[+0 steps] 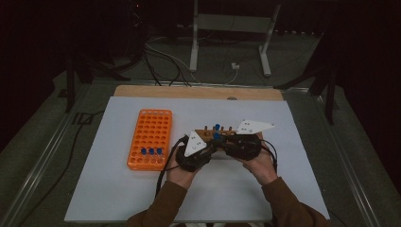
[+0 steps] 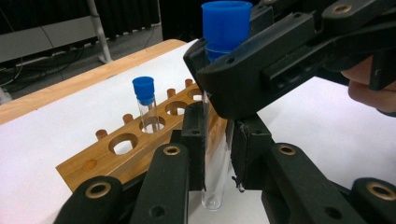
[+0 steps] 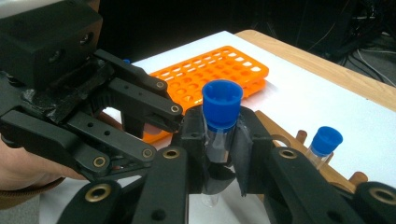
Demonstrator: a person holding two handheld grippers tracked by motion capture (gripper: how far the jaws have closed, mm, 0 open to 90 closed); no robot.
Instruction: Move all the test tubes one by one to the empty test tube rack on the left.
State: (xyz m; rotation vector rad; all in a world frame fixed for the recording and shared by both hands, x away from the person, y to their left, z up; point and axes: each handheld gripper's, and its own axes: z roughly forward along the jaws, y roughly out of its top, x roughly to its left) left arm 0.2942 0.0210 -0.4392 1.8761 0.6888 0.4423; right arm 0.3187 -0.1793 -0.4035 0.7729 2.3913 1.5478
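Here, two racks sit on the white table [image 1: 142, 198]: an orange rack [image 1: 150, 138] left of centre with three blue-capped tubes in its near row, and a wooden rack [image 1: 222, 135] at centre with one capped tube [image 2: 145, 105] standing in it. One further blue-capped tube [image 3: 220, 126] hangs upright at frame centre, pinched by both claws: the right claw [image 3: 219, 149] clamped just below its cap, the left claw [image 2: 217, 156] clamped lower on the glass.
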